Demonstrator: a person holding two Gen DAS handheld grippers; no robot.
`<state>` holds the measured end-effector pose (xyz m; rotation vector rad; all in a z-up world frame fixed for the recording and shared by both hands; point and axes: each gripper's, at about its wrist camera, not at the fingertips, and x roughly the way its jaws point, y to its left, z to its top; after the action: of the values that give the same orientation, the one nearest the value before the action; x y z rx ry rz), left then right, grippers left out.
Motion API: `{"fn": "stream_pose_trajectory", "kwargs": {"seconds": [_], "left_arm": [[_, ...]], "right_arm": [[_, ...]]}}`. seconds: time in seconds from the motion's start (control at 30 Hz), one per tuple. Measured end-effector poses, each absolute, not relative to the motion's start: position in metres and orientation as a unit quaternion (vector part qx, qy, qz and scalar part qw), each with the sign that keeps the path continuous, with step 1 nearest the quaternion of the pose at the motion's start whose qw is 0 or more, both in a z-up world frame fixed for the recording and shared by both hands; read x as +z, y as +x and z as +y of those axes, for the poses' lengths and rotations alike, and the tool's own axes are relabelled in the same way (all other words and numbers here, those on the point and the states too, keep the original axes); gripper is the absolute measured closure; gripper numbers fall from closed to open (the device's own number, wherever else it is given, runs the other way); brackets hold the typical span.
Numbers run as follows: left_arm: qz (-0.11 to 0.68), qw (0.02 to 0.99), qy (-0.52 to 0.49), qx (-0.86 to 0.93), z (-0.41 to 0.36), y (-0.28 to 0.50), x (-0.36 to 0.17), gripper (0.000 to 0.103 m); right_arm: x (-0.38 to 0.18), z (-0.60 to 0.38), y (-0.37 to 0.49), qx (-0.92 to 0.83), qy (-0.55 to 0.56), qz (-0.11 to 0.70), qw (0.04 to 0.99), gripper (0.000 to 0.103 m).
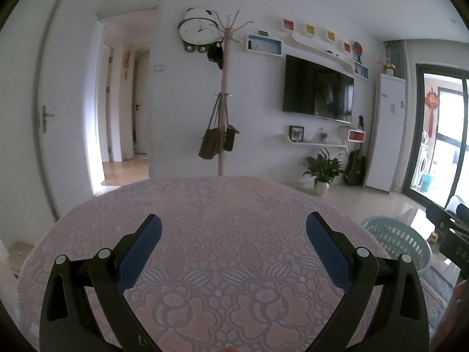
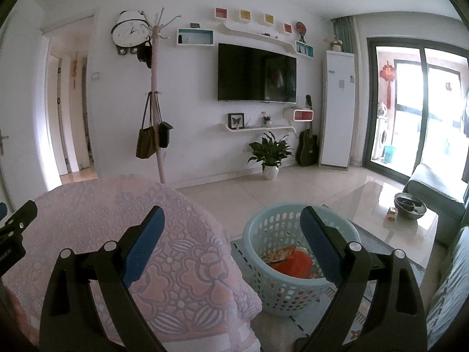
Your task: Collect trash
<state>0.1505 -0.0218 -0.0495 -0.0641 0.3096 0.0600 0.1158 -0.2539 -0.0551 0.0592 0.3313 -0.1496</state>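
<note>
My left gripper (image 1: 234, 228) is open and empty above a table with a pink lace cloth (image 1: 205, 211). My right gripper (image 2: 233, 220) is open and empty, held over the table's right edge (image 2: 187, 220) and a light blue plastic basket (image 2: 263, 226) on the floor. The basket holds orange and red wrappers (image 2: 293, 259). The basket also shows in the left wrist view (image 1: 392, 234), at the right beyond the table. The right gripper's body (image 1: 448, 228) shows at the right edge of the left wrist view. No loose trash shows on the cloth.
A coat rack with bags (image 2: 155, 123) stands behind the table. A potted plant (image 2: 271, 152), a guitar (image 2: 307, 146) and a white cabinet unit (image 2: 337, 108) line the far wall. A glass coffee table (image 2: 381, 205) and a sofa (image 2: 433, 184) are to the right.
</note>
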Motion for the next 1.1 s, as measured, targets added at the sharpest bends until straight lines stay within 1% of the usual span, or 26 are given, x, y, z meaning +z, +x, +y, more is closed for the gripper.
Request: {"fn": "stream_pose_trajectory", "kwargs": {"seconds": [0.6, 1.1], "left_arm": [[0.157, 0.987, -0.016, 0.044, -0.021, 0.154, -0.052, 0.008], [0.162, 0.985, -0.034, 0.041, -0.008, 0.159, -0.05, 0.007]], "right_arm": [[-0.053, -0.256, 0.117, -0.07, 0.025, 0.166, 0.983, 0.014], [-0.055, -0.255, 0.118, -0.063, 0.027, 0.17, 0.983, 0.014]]}}
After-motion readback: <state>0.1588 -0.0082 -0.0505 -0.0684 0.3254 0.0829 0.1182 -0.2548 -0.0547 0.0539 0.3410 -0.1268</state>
